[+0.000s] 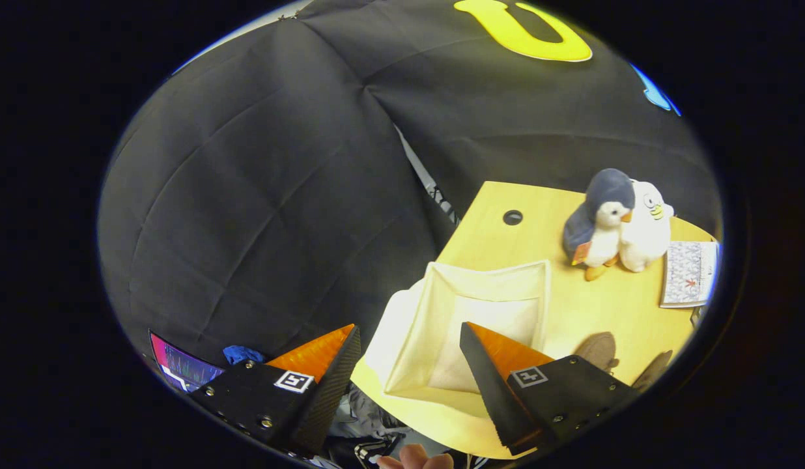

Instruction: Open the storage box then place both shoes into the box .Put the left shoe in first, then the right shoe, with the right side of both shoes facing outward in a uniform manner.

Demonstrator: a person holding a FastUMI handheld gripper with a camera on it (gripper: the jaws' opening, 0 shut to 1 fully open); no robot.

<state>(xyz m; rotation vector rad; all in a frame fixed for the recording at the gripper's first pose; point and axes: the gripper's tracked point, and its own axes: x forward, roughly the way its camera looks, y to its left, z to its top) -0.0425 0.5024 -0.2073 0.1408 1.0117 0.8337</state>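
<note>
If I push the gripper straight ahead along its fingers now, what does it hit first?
Probably the open storage box. The gripper is open and empty, and the box's near rim and cream inside lie just ahead between the fingers. Depth is hard to judge; it might pass over the rim and meet the box floor.

A yellow wooden tabletop [591, 306] is seen on the right of the scene, with a round dark cable hole [512, 217] set near its far edge. Two plush toys are stood close together toward the far right of it, a grey-blue and white penguin [598, 221] touching a white plush [647, 228] on its right. Just right of them a patterned booklet [689, 273] is laid flat on the tabletop, while a lit screen [181, 368] and a bit of blue cloth [241, 354] are glimpsed low on the near left.
</note>
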